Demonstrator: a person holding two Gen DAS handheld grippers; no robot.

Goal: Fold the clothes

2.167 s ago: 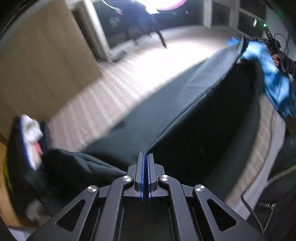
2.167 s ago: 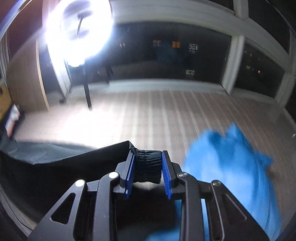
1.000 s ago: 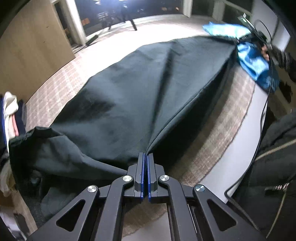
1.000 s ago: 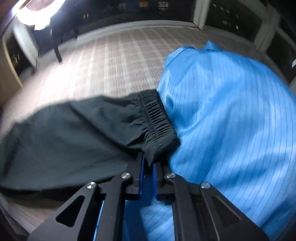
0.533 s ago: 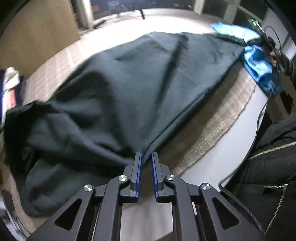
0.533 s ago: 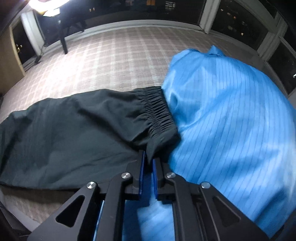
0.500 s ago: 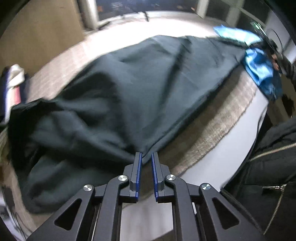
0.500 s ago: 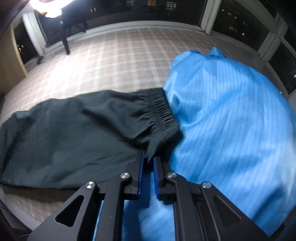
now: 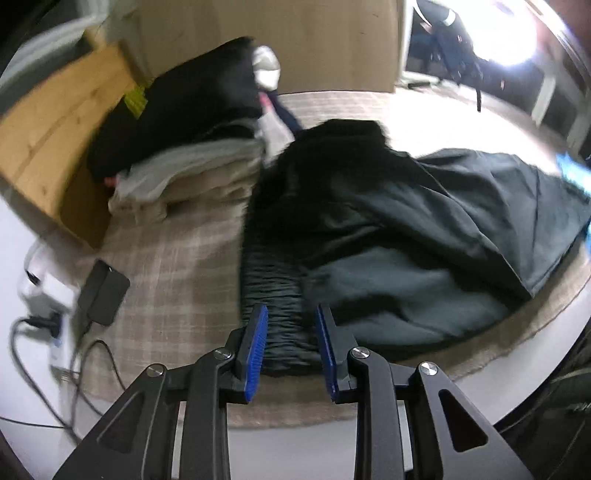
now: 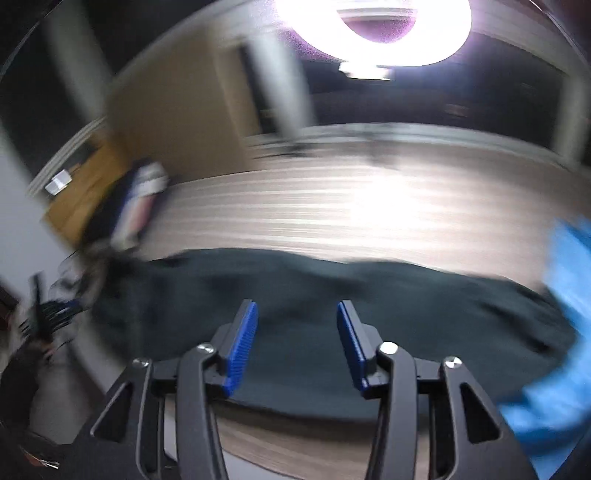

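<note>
Dark green-black trousers (image 9: 424, 221) lie spread across the plaid cloth (image 9: 177, 273), waist end near me. Their gathered elastic waistband (image 9: 273, 288) runs between the jaws of my left gripper (image 9: 290, 341), which stand open around it. In the blurred right wrist view the same trousers (image 10: 332, 295) stretch from left to right below my right gripper (image 10: 295, 341), which is open and empty above them. A blue striped garment (image 10: 569, 332) lies at the right end; a sliver of it also shows in the left wrist view (image 9: 570, 170).
A pile of folded clothes (image 9: 192, 140) sits at the back left against a wooden box (image 9: 48, 125). A black power brick (image 9: 103, 291) with cables (image 9: 33, 354) lies at the left. The white table edge (image 9: 288, 446) is close below. A ring light (image 10: 373, 29) glares behind.
Both grippers have opened and let go of the trousers, which now lie on the cloth. The left gripper swung to the waistband end; the right gripper pulled back and is moving fast.
</note>
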